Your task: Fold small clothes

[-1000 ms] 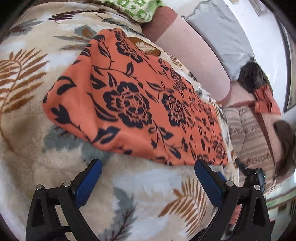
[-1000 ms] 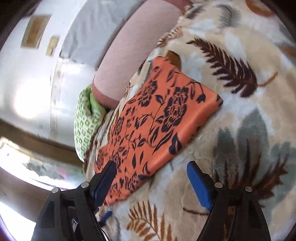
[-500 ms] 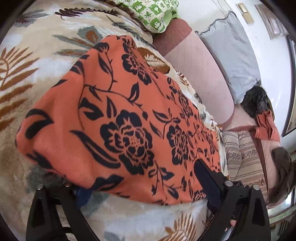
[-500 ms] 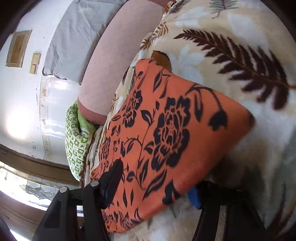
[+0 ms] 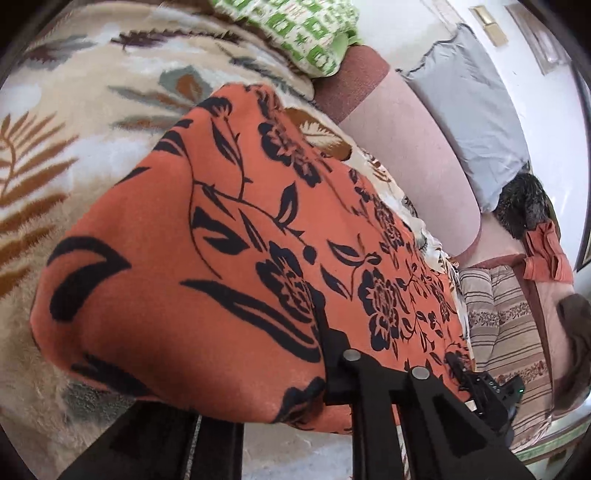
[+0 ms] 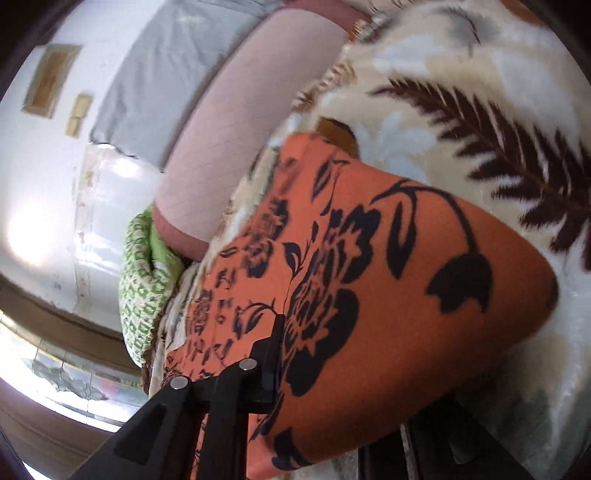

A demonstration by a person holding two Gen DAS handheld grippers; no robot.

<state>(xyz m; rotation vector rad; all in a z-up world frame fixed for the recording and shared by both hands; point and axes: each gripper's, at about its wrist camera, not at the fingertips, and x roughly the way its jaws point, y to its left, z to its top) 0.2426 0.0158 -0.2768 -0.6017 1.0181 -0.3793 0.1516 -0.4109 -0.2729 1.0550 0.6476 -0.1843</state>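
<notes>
An orange cloth with a black flower print (image 5: pixel 229 258) lies folded on a cream fern-print blanket (image 5: pixel 55 147). My left gripper (image 5: pixel 280 384) is shut on the cloth's near edge at one end; its right finger (image 5: pixel 332 354) lies on top and the left finger is under the fabric. My right gripper (image 6: pixel 325 373) is shut on the near edge of the same cloth (image 6: pixel 388 288) at the other end, with its left finger (image 6: pixel 269 365) on top. The pinched corners bulge up toward each camera.
A pink bolster (image 5: pixel 413 147) and a grey pillow (image 5: pixel 472 110) line the far side by the wall. A green patterned cloth (image 5: pixel 303 33) lies at one end. A striped cushion (image 5: pixel 498 321) and other clothes (image 5: pixel 543 251) lie past the other end.
Both grippers moved forward onto the cloth's near edge and closed on it. The gripped edge now bulges up close to both cameras.
</notes>
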